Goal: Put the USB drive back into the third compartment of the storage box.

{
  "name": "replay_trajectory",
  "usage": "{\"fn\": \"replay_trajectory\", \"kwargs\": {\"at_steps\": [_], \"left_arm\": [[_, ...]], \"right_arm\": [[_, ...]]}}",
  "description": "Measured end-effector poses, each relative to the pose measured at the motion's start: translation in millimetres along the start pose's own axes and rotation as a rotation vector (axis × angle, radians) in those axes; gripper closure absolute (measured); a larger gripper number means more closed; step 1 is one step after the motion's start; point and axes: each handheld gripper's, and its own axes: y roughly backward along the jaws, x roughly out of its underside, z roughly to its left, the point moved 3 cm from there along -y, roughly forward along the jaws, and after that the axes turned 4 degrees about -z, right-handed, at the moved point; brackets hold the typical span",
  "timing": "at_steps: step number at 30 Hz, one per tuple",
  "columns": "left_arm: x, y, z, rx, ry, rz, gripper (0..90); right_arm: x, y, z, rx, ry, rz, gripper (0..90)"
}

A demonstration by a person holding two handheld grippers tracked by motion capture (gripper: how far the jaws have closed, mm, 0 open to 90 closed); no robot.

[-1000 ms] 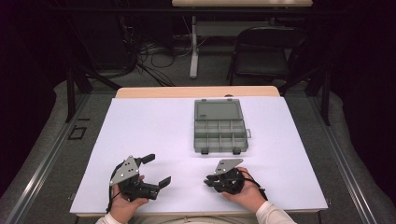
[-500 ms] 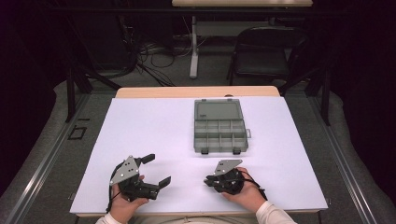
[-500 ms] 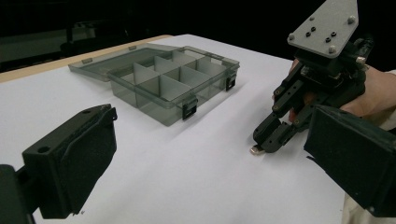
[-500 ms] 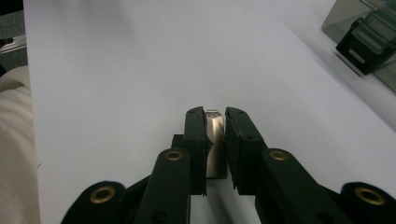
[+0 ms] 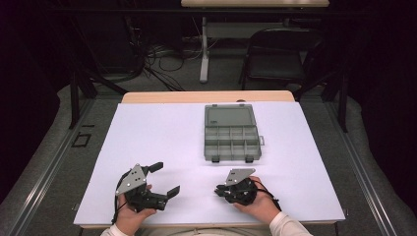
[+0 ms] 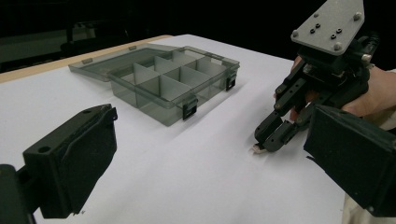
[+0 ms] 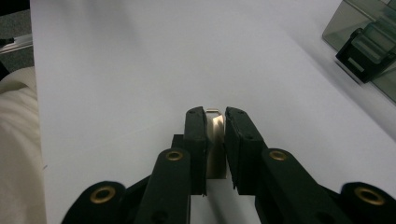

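Note:
A smoky grey compartment box (image 5: 232, 140) lies open on the white table, lid flat toward the far edge; its divided cells look empty in the left gripper view (image 6: 159, 81). My right gripper (image 5: 219, 189) rests low near the front edge, tips on the table, shut on a small pale metal piece (image 7: 215, 128) pinched between its pads. From the left gripper view, that same small piece (image 6: 256, 149) pokes out below the right gripper's tips (image 6: 267, 141). My left gripper (image 5: 166, 179) sits at the front left, jaws wide apart (image 6: 210, 163) with nothing between them.
The white sheet (image 5: 162, 137) covers most of the table, with a wooden strip (image 5: 162, 97) at the far edge. The box's black latch (image 7: 366, 53) is to the right of my right gripper. A dark chair (image 5: 280, 59) and cables stand beyond the table.

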Motion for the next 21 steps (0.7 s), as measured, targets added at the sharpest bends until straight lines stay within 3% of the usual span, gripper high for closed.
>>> {"fn": "replay_trajectory", "kwargs": {"at_steps": [21], "left_arm": [[0.1,0.1,0.2,-0.003,-0.003,0.007,1.9]], "right_arm": [[-6.0,10.7,-4.6,0.012,-0.019,-0.037,79.4]]}}
